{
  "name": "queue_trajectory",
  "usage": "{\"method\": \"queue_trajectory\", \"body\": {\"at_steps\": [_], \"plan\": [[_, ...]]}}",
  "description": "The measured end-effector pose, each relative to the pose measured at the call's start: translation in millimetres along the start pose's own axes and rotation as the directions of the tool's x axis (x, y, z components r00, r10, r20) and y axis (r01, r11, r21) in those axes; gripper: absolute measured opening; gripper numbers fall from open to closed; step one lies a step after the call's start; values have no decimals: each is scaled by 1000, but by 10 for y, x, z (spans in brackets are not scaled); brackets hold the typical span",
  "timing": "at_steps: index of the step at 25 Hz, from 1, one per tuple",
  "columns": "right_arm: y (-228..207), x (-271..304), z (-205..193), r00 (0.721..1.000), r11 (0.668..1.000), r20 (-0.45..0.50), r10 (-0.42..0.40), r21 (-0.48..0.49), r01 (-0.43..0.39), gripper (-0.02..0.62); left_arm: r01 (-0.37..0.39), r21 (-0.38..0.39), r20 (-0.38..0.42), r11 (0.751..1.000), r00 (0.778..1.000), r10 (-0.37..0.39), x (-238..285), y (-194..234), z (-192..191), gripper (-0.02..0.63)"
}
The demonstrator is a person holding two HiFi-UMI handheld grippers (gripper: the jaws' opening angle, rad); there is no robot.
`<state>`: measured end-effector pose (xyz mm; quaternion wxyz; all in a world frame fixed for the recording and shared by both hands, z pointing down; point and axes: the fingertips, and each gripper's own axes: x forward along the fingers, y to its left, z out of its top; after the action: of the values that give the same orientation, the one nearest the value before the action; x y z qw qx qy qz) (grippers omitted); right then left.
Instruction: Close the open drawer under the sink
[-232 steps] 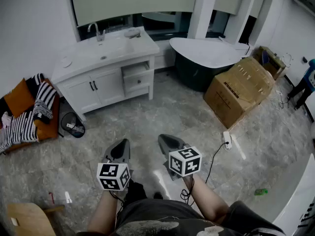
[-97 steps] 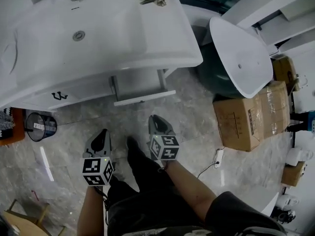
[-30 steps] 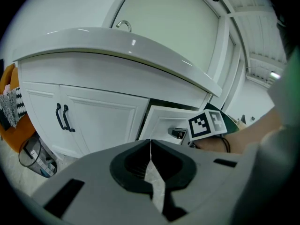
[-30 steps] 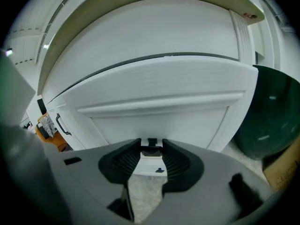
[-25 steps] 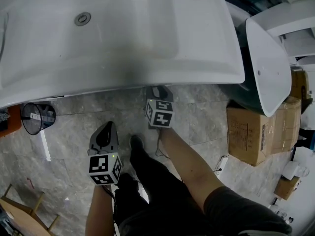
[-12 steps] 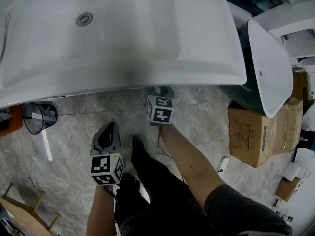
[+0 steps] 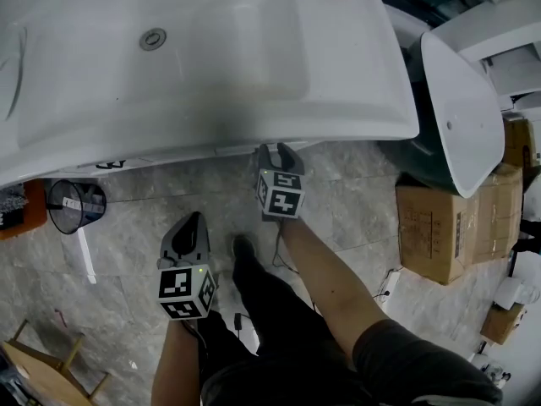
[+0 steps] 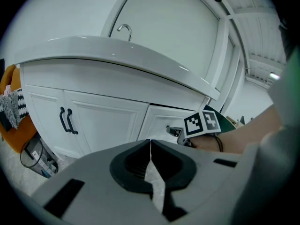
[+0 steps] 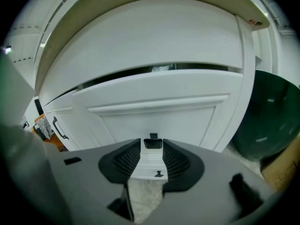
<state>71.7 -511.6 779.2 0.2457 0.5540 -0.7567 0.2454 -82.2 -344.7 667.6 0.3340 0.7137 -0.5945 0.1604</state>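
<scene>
1. In the head view, the sink [image 7: 211, 66] hides the drawer [image 9: 154, 109].
2. Inside the drawer's gap: too dark to tell.
3. Bin [image 7: 74, 205] contents: too small.
4. Stool [image 7: 40, 379] cut off at the corner.

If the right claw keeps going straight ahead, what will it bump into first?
Most likely the white drawer front, at its small dark handle, which sits between the open tips of the right claw.

A waste bin [image 7: 76, 205] stands well apart from the bathtub [image 7: 461, 108] and cardboard box [image 7: 448, 227].
</scene>
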Motion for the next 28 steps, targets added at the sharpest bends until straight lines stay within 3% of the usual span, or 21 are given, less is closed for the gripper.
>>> {"method": "queue_trajectory", "body": {"at_steps": [14,28], "plan": [[356,-1334,203,994,996,82,-67,56,62,150,120,82,14,989,992,-122,-912,101,195,15],[1131,-3041,279,970,984,204,-129,145,100,62,238,184,67,954,965,-253,-2205,132,345,15]]}}
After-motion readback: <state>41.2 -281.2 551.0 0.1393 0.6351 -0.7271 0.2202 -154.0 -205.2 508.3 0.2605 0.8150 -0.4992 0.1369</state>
